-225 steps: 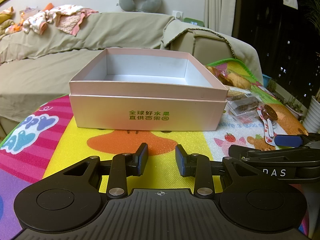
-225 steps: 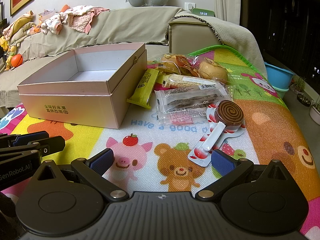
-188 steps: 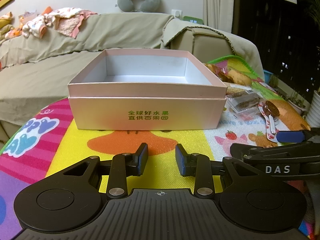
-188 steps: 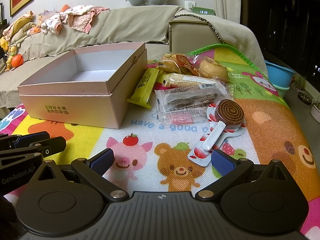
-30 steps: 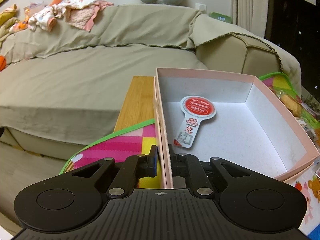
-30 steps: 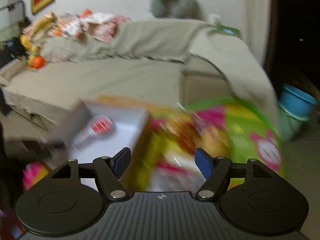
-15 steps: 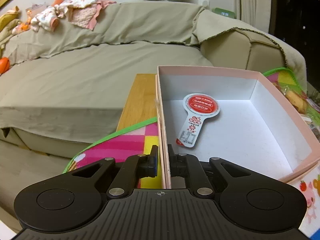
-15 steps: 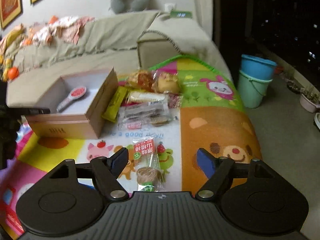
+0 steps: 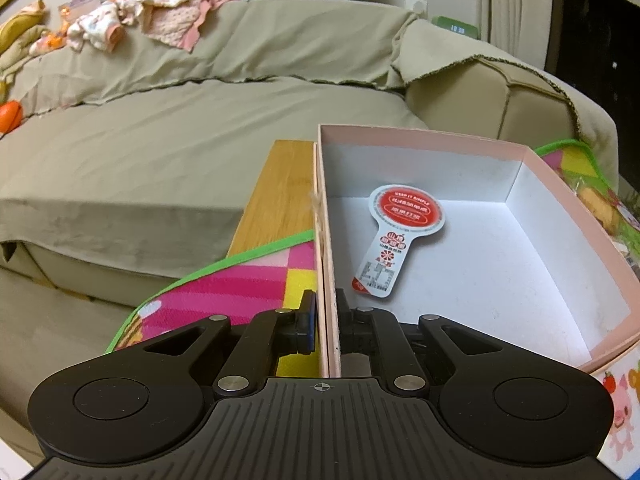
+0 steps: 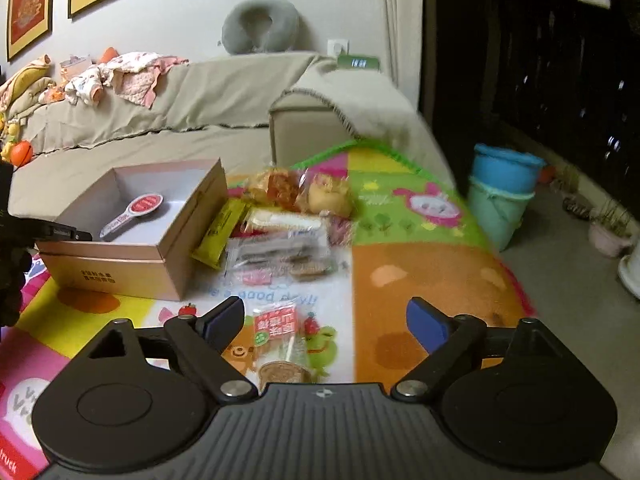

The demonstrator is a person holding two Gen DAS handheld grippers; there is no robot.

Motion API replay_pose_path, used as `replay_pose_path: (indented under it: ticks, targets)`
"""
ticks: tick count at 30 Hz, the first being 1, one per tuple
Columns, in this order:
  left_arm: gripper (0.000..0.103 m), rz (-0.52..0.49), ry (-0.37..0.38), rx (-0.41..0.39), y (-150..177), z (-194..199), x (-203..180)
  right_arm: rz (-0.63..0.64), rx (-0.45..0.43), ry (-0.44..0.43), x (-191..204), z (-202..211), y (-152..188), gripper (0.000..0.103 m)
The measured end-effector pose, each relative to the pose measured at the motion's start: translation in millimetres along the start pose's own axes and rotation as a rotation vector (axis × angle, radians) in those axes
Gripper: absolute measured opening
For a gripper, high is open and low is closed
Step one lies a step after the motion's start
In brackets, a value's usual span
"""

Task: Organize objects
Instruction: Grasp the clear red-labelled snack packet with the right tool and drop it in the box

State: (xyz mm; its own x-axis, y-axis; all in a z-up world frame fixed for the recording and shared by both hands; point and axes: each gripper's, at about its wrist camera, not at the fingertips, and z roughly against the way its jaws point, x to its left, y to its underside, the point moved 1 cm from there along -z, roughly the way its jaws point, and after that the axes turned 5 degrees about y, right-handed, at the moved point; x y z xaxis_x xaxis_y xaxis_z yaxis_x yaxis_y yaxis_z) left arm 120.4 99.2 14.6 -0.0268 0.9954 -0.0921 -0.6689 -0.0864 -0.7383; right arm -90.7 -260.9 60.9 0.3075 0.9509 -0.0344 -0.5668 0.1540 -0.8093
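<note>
Sofa [image 9: 192, 128]: beige cover, fills the background of both views; clothes [image 10: 120, 74] heaped on its back, grey neck pillow [image 10: 260, 26] above against the wall.

Play mat [image 10: 420, 240]: bright cartoon print, spread over the wooden table [image 9: 276, 192]; one bare wood strip shows beside the box in your left wrist view.

Pink box [image 9: 560, 216]: open, white inside, sitting on the mat at the left end. In it lies one flat lollipop pack [image 9: 400, 236], red round head toward the far wall, handle pointing back toward your left gripper.

Snack pile [image 10: 280, 232]: on the mat just right of the box. Yellow bar [image 10: 220, 232] leans against the box's side wall; clear-wrapped biscuits and two bread packs [image 10: 304, 192] lie beyond and beside it, touching one another.

Blue and green buckets [image 10: 500, 192]: stacked on the floor, well apart from the mat.

Left gripper [image 9: 325, 320]: you have it pinched on the box's near-left wall, one pad outside, one inside, both flat against the card.

Right gripper [image 10: 325, 320]: spread wide, holding nothing, hovering above the mat's near edge. A red-labelled lollipop [image 10: 280, 344] lies on the mat below, between the fingers in view; contact cannot be judged.
</note>
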Motion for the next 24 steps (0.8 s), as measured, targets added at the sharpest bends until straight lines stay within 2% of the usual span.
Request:
replay_pose_path:
  ticks: [3,6,10,13,17,20,22,23,24]
  targets:
    - [0.011,0.002,0.016,-0.008,0.2,-0.6,2.7,0.023,0.02,-0.013,1.9,-24.1,-3.5,0.089]
    - [0.011,0.01,0.026,-0.013,0.3,-1.1,4.8,0.029,0.031,0.034,0.6,-40.9,-14.0,0.089]
    - [0.011,0.014,0.032,-0.034,2.5,-0.3,5.8,0.02,0.015,0.032,0.7,-47.1,-22.3,0.089]
    - [0.011,0.008,0.025,-0.02,1.7,-0.2,3.8,-0.015,0.015,0.019,0.6,-45.8,-19.7,0.089]
    - [0.011,0.002,0.02,-0.015,2.0,0.3,2.0,-0.047,0.084,-0.041,-3.4,-45.6,-11.4,0.094]
    - [0.011,0.006,0.011,-0.021,3.2,2.1,-1.1,-0.028,0.177,-0.082,-0.9,-48.4,-1.1,0.096]
    - [0.011,0.009,0.011,-0.029,4.2,2.7,-1.0,0.026,0.196,-0.104,6.2,-48.2,7.9,0.096]
    - [0.011,0.01,0.012,-0.026,3.9,2.6,-0.9,0.058,0.196,-0.089,10.8,-49.8,12.7,0.094]
    - [0.011,0.01,0.011,-0.021,3.5,2.5,-1.0,0.081,0.204,-0.064,14.7,-52.2,16.1,0.083]
